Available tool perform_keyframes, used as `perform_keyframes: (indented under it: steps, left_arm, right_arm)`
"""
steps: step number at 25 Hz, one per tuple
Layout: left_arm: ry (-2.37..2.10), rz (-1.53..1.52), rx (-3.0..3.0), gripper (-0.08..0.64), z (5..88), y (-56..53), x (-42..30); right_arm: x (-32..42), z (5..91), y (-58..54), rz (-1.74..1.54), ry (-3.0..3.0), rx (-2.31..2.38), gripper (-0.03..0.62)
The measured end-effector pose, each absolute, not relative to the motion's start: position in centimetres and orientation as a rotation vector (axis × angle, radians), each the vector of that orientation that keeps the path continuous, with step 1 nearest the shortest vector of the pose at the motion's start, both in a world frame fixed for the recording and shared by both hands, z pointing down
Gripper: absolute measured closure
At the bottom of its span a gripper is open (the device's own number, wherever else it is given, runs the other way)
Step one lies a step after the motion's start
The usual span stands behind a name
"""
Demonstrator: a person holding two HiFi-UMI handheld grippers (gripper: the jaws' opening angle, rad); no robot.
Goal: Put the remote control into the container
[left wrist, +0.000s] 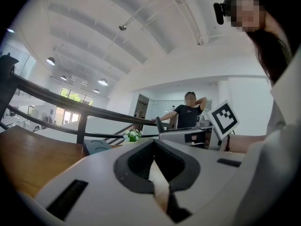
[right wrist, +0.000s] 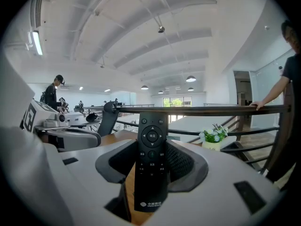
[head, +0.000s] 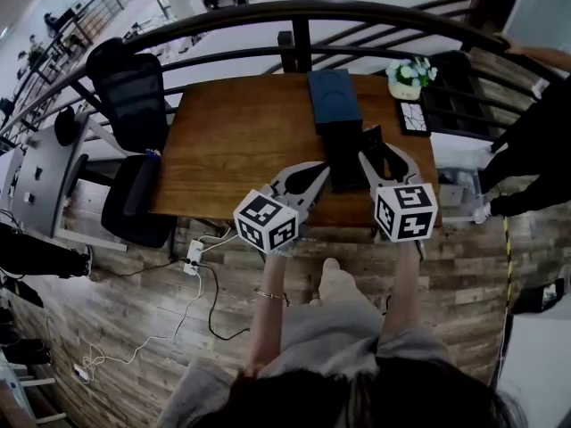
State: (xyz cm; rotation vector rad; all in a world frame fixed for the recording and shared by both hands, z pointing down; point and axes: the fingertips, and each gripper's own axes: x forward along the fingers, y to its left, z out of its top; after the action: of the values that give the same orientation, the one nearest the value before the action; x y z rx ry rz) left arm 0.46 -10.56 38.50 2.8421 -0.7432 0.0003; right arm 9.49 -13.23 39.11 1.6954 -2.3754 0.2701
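My right gripper [head: 366,156] is shut on a black remote control [head: 343,157], which it holds just above the wooden table [head: 241,141]. In the right gripper view the remote [right wrist: 150,161] stands lengthwise between the jaws, its buttons facing the camera. The dark blue container [head: 333,98] sits on the table right beyond the remote's far end, and it also shows low in the left gripper view as a dark box [left wrist: 97,146]. My left gripper [head: 321,172] hovers beside the remote on its left, jaws together and holding nothing [left wrist: 153,149].
A white pot of flowers [head: 409,77] and a small black-and-white pad [head: 412,117] stand at the table's far right. A dark railing [head: 294,12] runs behind the table. A black office chair [head: 134,96] is at the left, and a person [head: 535,141] stands at the right.
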Motion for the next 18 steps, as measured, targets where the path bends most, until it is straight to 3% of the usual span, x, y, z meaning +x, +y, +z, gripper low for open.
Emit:
perform_keyframes:
  steps: [18]
  left_arm:
    - [-0.780, 0.101, 2.739, 0.557, 42.8, -17.6, 2.0]
  right_arm:
    - [9.8, 42.9, -21.2, 0.385, -2.373, 1.570, 0.393]
